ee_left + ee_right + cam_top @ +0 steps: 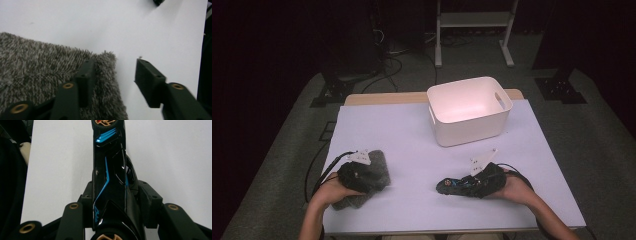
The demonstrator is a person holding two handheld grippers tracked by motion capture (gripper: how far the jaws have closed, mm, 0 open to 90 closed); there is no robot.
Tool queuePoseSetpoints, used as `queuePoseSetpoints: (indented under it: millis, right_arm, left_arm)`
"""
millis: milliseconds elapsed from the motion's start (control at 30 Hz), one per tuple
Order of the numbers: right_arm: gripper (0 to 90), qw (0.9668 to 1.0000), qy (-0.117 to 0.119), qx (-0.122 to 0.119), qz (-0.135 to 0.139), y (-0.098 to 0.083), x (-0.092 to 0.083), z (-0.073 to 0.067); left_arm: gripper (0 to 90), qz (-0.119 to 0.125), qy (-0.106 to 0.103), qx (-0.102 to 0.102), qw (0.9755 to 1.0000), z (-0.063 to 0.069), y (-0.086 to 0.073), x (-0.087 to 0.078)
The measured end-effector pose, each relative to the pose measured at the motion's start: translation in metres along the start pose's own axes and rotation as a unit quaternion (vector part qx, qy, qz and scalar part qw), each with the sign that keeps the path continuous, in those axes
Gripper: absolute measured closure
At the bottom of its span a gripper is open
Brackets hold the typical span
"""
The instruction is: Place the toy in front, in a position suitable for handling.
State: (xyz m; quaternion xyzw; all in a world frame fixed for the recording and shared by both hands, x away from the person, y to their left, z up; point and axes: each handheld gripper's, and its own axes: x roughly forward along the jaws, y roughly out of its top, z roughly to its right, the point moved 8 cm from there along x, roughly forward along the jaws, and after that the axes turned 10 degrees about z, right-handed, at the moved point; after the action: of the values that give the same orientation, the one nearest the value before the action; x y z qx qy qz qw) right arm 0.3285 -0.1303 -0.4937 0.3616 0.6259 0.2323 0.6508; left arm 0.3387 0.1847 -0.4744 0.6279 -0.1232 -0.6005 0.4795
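A fuzzy grey cloth (381, 164) (37, 67) lies near the table's front left corner. My left gripper (358, 176) (113, 72) hangs low over it, open. In the left gripper view one jaw is over the cloth's corner and the other over bare table, with the cloth's edge between them. A glossy black toy car (451, 185) (112, 170) with blue stripes and gold wheels lies at the front right, nose pointing left. My right gripper (466, 184) (117, 192) is shut on the car, with a jaw against each side of its body.
A white plastic bin (462, 132) with cut-out handles stands at the back of the white table (402, 135), right of centre. Beyond the table are a white metal stand (473, 20) and cables on the floor.
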Motion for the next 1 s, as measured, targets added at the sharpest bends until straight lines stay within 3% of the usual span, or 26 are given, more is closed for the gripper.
queuePoseSetpoints:
  millis: [233,467,1000]
  right_arm:
    - [46.5,0.9995,0.009,0.025,0.015,0.001,-0.002,-0.007]
    - [40.2,0.9992,0.009,0.03,0.023,0.004,-0.005,-0.015]
    - [33.3,0.9986,0.014,0.037,0.034,0.0,-0.002,-0.026]
  left_arm:
    - [39.4,0.023,0.009,0.024,0.9994,0.01,0.011,0.0]
    - [37.3,0.017,0.004,0.039,0.9991,0.02,0.013,0.006]
    - [34.0,0.013,-0.002,0.042,0.999,0.028,0.011,0.015]
